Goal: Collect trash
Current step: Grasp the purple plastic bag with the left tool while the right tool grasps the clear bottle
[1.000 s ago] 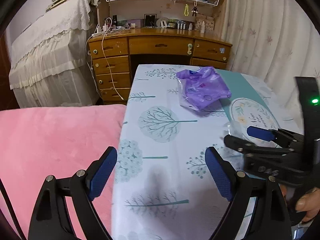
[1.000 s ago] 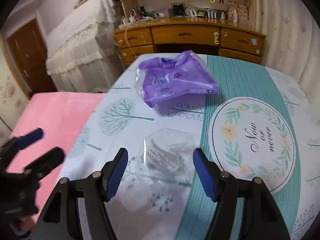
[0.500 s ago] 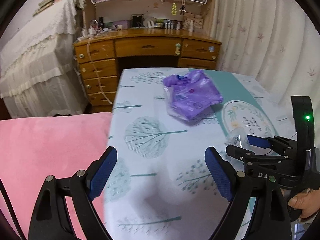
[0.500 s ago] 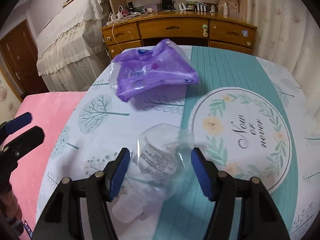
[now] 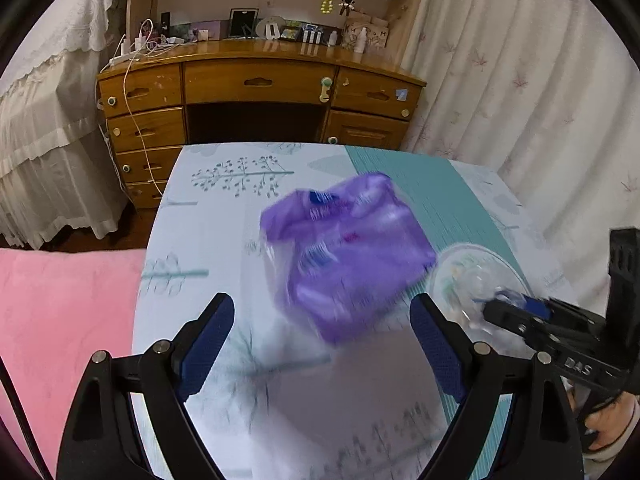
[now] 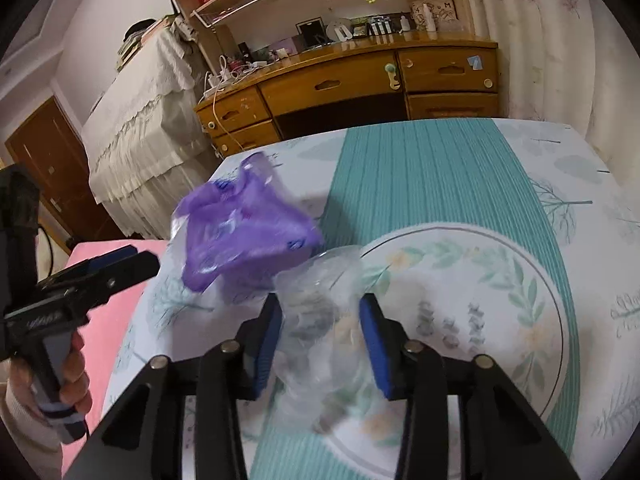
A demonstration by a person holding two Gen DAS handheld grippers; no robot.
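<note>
The clear wrapper [image 6: 320, 320] sits between the right claw's [image 6: 320, 316] pads, which are squeezing it, and it runs straight out along the fingers. The purple bag [image 5: 348, 256] lies on the table just ahead of the left claw [image 5: 322, 332], spread wide, so that one's nearer; its blurry long side slants forward-left.

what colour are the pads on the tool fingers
Dark blue, on black fingers; the pads show best in the left wrist view, textured with a fine grid.
</note>
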